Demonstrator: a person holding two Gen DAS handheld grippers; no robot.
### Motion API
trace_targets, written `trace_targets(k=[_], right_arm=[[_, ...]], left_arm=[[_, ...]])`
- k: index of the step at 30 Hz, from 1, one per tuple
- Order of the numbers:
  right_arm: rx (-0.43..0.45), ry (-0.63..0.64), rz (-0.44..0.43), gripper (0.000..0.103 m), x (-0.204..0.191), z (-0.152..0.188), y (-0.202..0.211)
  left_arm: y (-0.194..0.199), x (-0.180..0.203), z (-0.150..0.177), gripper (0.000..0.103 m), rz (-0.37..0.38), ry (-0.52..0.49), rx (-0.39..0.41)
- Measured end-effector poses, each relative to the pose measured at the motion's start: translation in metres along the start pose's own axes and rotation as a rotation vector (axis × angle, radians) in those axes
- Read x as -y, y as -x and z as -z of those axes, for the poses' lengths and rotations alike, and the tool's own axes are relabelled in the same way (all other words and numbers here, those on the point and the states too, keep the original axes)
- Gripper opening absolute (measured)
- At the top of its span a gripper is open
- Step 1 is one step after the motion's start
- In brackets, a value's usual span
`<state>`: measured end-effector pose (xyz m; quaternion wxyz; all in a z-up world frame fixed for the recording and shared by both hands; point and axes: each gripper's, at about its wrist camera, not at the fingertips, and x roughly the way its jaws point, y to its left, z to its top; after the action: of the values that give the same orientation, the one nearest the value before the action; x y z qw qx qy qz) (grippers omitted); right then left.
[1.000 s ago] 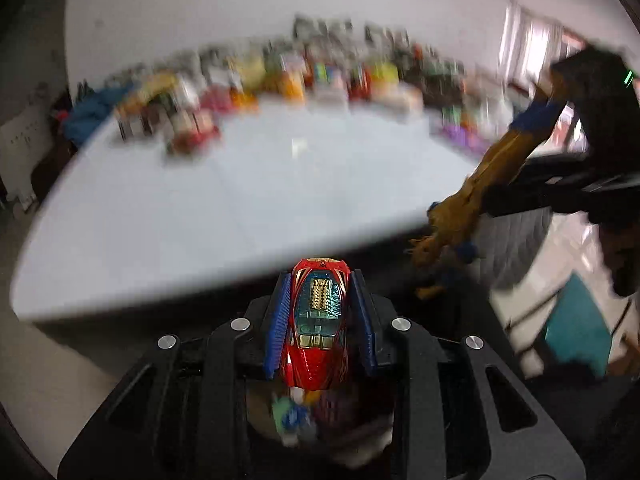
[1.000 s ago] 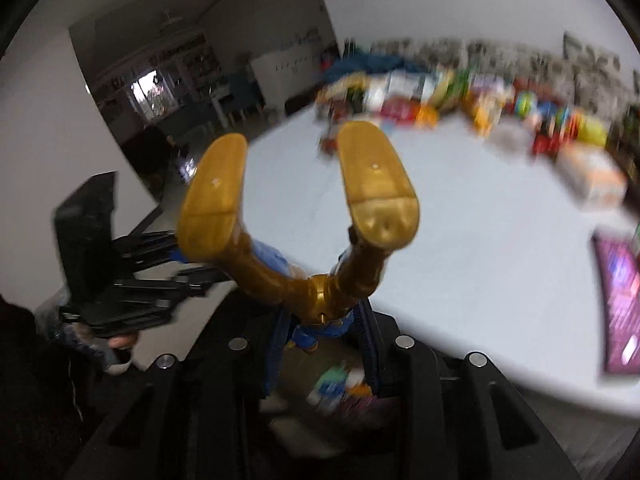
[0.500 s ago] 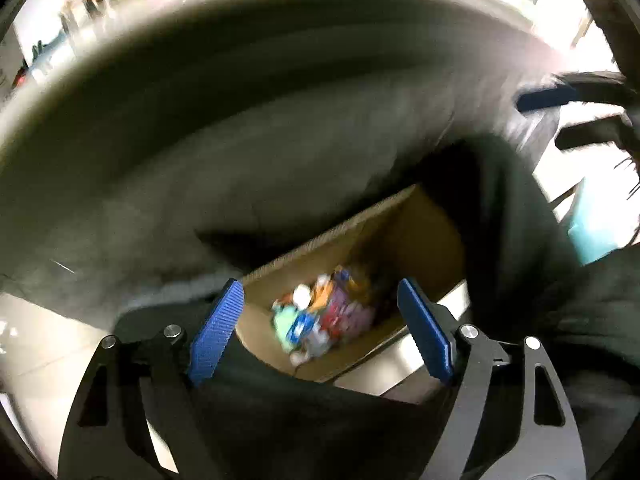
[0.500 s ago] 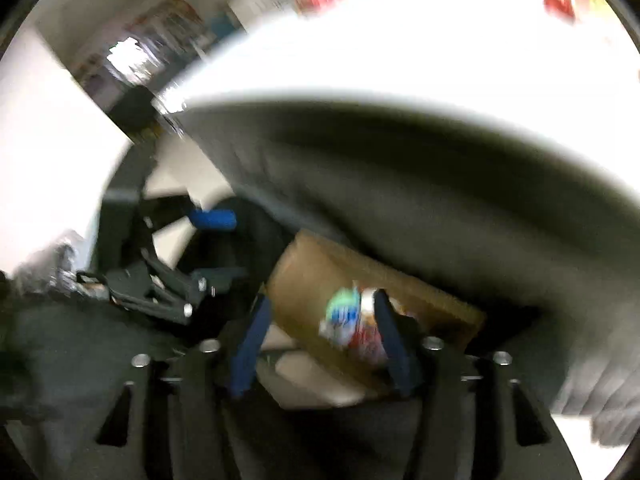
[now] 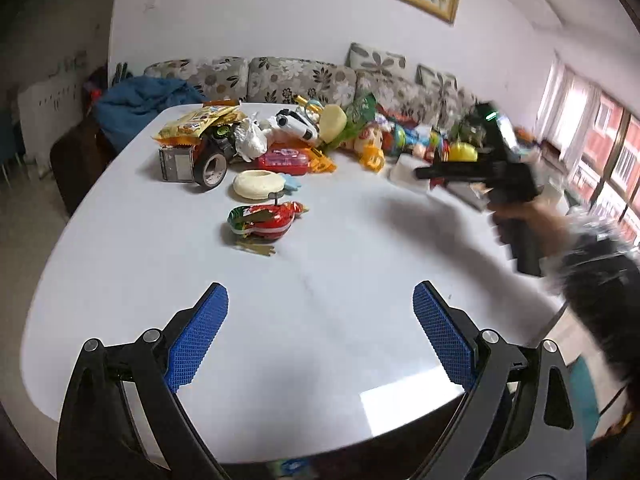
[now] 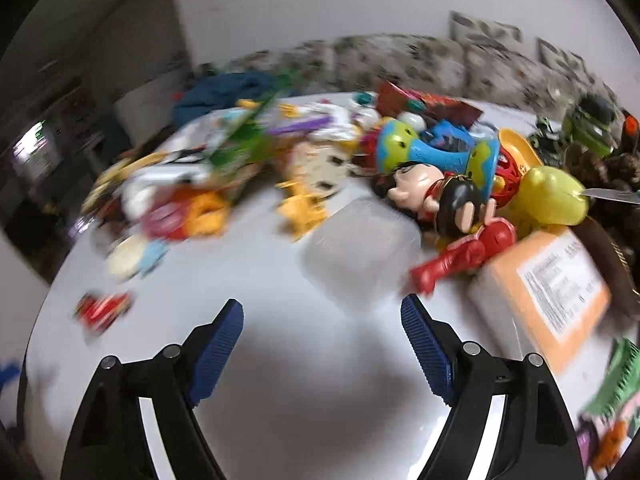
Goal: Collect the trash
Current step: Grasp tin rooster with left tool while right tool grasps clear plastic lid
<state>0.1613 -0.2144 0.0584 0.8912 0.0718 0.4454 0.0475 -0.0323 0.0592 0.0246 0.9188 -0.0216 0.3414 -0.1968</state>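
Observation:
My left gripper (image 5: 320, 312) is open and empty above the near part of the white table (image 5: 320, 340). A red wind-up toy (image 5: 262, 222) lies ahead of it, with a cream ring (image 5: 257, 184) and a tape roll (image 5: 211, 168) behind. My right gripper (image 6: 322, 330) is open and empty over the table, facing a pile of toys. A clear plastic box (image 6: 356, 244) lies just ahead of it. A red figure (image 6: 464, 256), a doll (image 6: 432, 196) and an orange box (image 6: 556, 288) lie to its right. The right gripper also shows in the left wrist view (image 5: 480, 172), blurred.
Toys and snack wrappers (image 5: 200, 120) crowd the far side of the table. A floral sofa (image 5: 300, 76) stands behind it with a blue blanket (image 5: 140, 100). Green and purple packets (image 6: 612, 400) lie at the right edge in the right wrist view.
Both grippers held toys a second ago, a red car and a gold figure. They dipped over a cardboard box under the table, opened, and have come back up empty.

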Motion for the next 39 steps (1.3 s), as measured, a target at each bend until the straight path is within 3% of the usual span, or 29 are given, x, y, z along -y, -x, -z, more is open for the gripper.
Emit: trace_targets(k=[5, 7, 8, 9, 14, 17, 21, 24, 26, 27, 28, 33, 36, 39], right_arm=[[-0.006, -0.086, 0.133, 0.09, -0.007, -0.019, -0.047], [-0.022, -0.067, 0.157, 0.09, -0.014, -0.027, -0.06], [-0.021, -0.057, 0.167, 0.083, -0.015, -0.03, -0.063], [-0.01, -0.043, 0.156, 0.07, -0.017, -0.03, -0.06], [-0.042, 0.034, 0.095, 0.069, -0.02, -0.012, -0.037], [0.009, 0.053, -0.01, 0.069, -0.019, 0.007, 0.007], [0.067, 0.096, -0.135, 0.07, -0.02, 0.038, 0.062], [0.085, 0.119, -0.177, 0.07, -0.019, 0.063, 0.094], [0.086, 0.123, -0.205, 0.07, -0.019, 0.081, 0.112], [0.086, 0.123, -0.214, 0.07, -0.018, 0.084, 0.116], [0.087, 0.125, -0.222, 0.07, -0.019, 0.09, 0.121], [0.103, 0.133, -0.263, 0.07, -0.028, 0.117, 0.142], [0.121, 0.149, -0.281, 0.07, -0.035, 0.126, 0.152], [0.125, 0.164, -0.328, 0.07, -0.043, 0.139, 0.17]], left_arm=[[-0.01, 0.006, 0.01, 0.091, -0.027, -0.067, 0.014], [-0.018, 0.007, 0.01, 0.091, -0.051, -0.099, 0.001], [-0.02, 0.005, 0.009, 0.091, -0.065, -0.102, 0.001], [-0.021, 0.002, 0.008, 0.091, -0.072, -0.1, 0.002], [-0.055, -0.03, -0.017, 0.091, -0.161, -0.012, -0.063], [-0.088, -0.047, -0.037, 0.091, -0.152, 0.042, -0.124], [-0.122, -0.041, -0.051, 0.091, -0.18, 0.012, -0.182], [-0.149, -0.032, -0.056, 0.091, -0.225, -0.029, -0.221], [-0.163, -0.03, -0.057, 0.091, -0.212, -0.035, -0.265], [-0.164, -0.029, -0.057, 0.086, -0.216, -0.038, -0.263], [-0.163, -0.028, -0.057, 0.067, -0.217, -0.043, -0.249], [-0.144, -0.021, -0.044, 0.068, -0.212, -0.046, -0.244], [-0.113, -0.013, -0.036, 0.068, -0.19, -0.03, -0.202], [-0.055, 0.008, -0.028, 0.068, -0.134, -0.042, -0.113]])
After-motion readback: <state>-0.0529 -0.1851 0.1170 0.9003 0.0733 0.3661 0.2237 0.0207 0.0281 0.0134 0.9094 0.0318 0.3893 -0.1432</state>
